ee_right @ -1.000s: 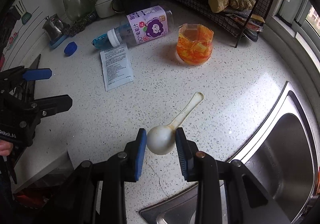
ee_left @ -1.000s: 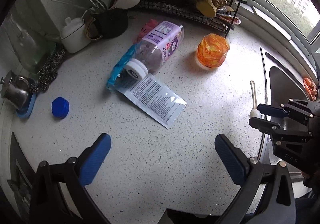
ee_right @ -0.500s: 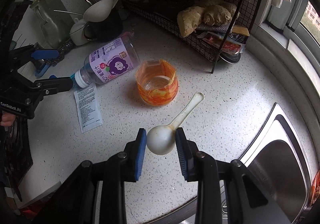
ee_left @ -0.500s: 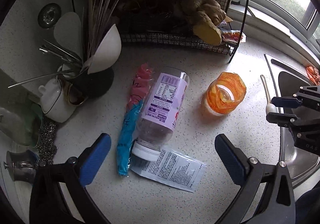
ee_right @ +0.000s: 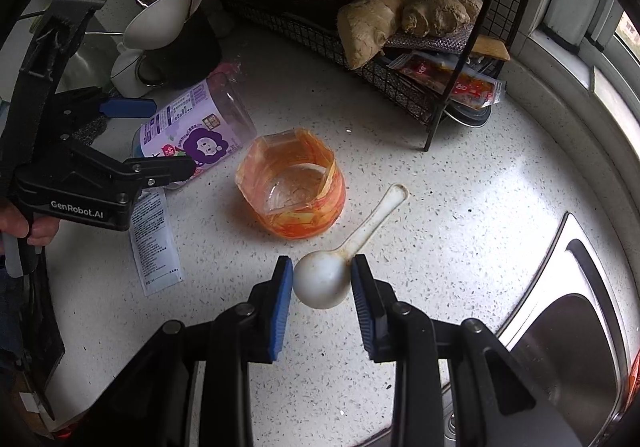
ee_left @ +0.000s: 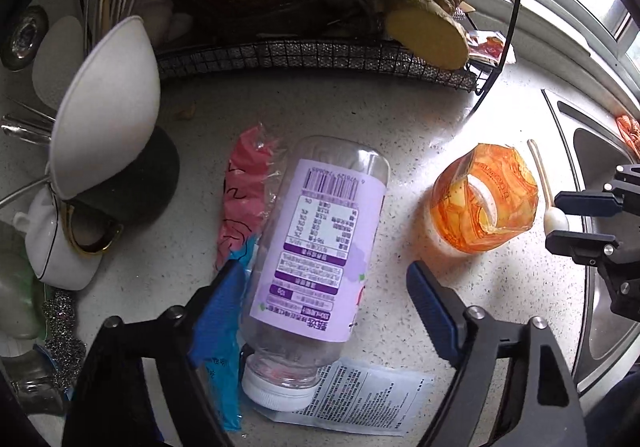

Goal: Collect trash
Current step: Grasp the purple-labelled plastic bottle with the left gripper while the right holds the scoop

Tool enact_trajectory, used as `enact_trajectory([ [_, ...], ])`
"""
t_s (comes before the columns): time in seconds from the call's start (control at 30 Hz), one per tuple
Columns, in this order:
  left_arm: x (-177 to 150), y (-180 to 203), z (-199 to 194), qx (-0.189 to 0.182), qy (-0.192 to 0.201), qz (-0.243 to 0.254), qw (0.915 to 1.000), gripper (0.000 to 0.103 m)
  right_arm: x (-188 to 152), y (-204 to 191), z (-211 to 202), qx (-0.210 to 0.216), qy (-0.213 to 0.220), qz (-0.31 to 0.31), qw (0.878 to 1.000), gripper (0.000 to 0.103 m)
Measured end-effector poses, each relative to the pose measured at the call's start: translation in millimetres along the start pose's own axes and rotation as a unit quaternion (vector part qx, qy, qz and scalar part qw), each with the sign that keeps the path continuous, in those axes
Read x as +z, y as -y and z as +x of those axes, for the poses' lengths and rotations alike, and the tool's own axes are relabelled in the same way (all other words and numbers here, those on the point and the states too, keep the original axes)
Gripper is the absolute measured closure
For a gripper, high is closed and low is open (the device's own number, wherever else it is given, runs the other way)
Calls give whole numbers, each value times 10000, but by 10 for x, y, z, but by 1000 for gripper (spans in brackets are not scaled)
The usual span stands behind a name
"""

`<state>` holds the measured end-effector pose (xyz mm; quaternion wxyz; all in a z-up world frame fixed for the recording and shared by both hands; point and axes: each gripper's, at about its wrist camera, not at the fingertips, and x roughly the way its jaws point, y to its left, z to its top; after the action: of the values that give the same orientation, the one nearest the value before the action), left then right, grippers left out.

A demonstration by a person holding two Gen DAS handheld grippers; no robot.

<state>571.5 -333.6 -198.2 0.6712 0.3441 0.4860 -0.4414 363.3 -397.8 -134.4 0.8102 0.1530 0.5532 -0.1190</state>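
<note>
Lying on its side on the speckled surface (ee_left: 400,119), 1 clear plastic bottle (ee_left: 320,247) w/ purple label sits between the spread jaws of the left gripper (ee_left: 324,295); white cap end points toward the camera, base toward the wire rack (ee_left: 320,51). Left blue pad is just beside the bottle's flank; right pad stands apart from it. Cannot tell if either pad touches.

Right gripper (ee_right: 322,283): jaws pinching the bowl of 1 white plastic spoon (ee_right: 320,279), handle pointing away toward the rack. Pads contact both sides of the bowl.

Other items, counted:
- 1 orange-wrapped clear cup (ee_right: 292,191), upright, between bottle and spoon, near both.
- 1 printed white sachet (ee_left: 352,395), flat, partly under the bottle's cap end.
- 1 pink-and-blue wrapper (ee_left: 240,203), alongside the bottle's left flank, touching it.
- 1 steel sink (ee_right: 568,347), right of the spoon.
- Ginger pieces (ee_right: 408,15) on the rack; count unclear.
- 1 dark utensil holder (ee_left: 136,175) w/ ladles, left of the bottle.
</note>
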Motion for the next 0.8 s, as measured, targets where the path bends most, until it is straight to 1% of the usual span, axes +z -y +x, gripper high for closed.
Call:
enact_trajectory([
  [0.07, -6, 13, 63, -3, -69, 17, 10000, 40, 33, -6, 26, 25, 3, 10, 10000, 75],
  [0.1, -9, 16, 84, -17, -93, -5, 10000, 45, 48, -6, 33, 40, 5, 21, 10000, 75],
  [0.13, -19, 16, 90, -42, -76, -40, 10000, 47, 56, -4, 37, 49, 10, 33, 10000, 75],
  [0.27, -88, 62, 69, -27, -81, -156, 9998, 48, 67, -11, 65, 76, -11, 9, 10000, 75],
  [0.43, -210, 226, -87, -84, -77, -167, 9998, 48, 59, -65, 26, 107, 34, -53, 9999, 75],
  [0.6, -277, 366, -337, -46, 23, -224, 9997, 48, 39, -111, -92, 134, 156, -80, 9998, 75],
  [0.8, -384, 457, -670, 89, 156, -339, 9993, 48, -38, -160, -244, 209, 270, -185, 9992, 75],
])
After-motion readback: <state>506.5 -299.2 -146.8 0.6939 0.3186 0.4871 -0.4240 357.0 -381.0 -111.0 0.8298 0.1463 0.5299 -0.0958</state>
